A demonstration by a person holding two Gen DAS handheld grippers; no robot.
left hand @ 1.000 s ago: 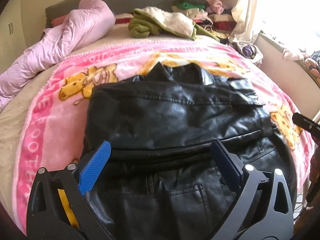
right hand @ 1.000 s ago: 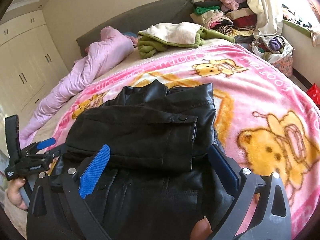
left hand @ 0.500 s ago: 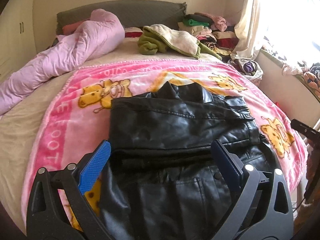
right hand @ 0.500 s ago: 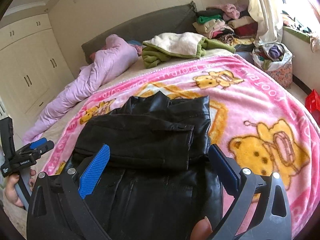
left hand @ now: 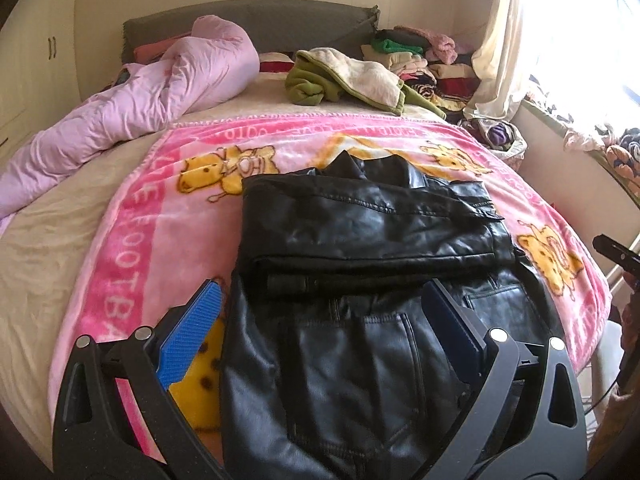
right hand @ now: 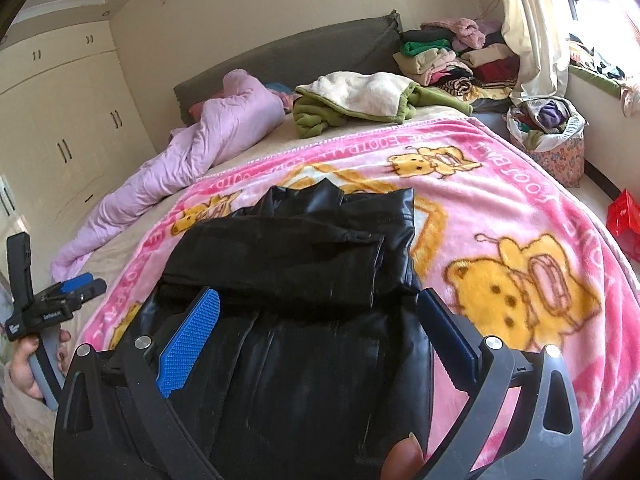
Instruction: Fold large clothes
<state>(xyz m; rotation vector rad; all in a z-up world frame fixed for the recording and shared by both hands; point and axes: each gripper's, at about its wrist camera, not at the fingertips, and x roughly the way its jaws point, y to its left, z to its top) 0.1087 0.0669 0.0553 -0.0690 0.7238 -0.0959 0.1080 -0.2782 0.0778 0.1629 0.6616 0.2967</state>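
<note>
A black leather jacket [left hand: 360, 280] lies on the pink cartoon blanket [left hand: 132, 248], its sleeves folded across the chest; it also shows in the right wrist view [right hand: 296, 280]. My left gripper [left hand: 320, 312] is open and empty, held above the jacket's lower left part. My right gripper [right hand: 320, 320] is open and empty, above the jacket's lower right part. The left gripper also shows at the left edge of the right wrist view [right hand: 76, 292], apart from the jacket. Neither gripper touches the jacket.
A crumpled lilac duvet [left hand: 132, 108] lies at the far left of the bed. A green and cream blanket [left hand: 348, 80] and a pile of folded clothes [right hand: 448, 56] sit by the headboard. A full laundry basket [right hand: 548, 136] and a red object [right hand: 624, 216] stand on the floor at right.
Both grippers have pulled back and up from the jacket, so more of the bed and room shows. The jacket has not moved.
</note>
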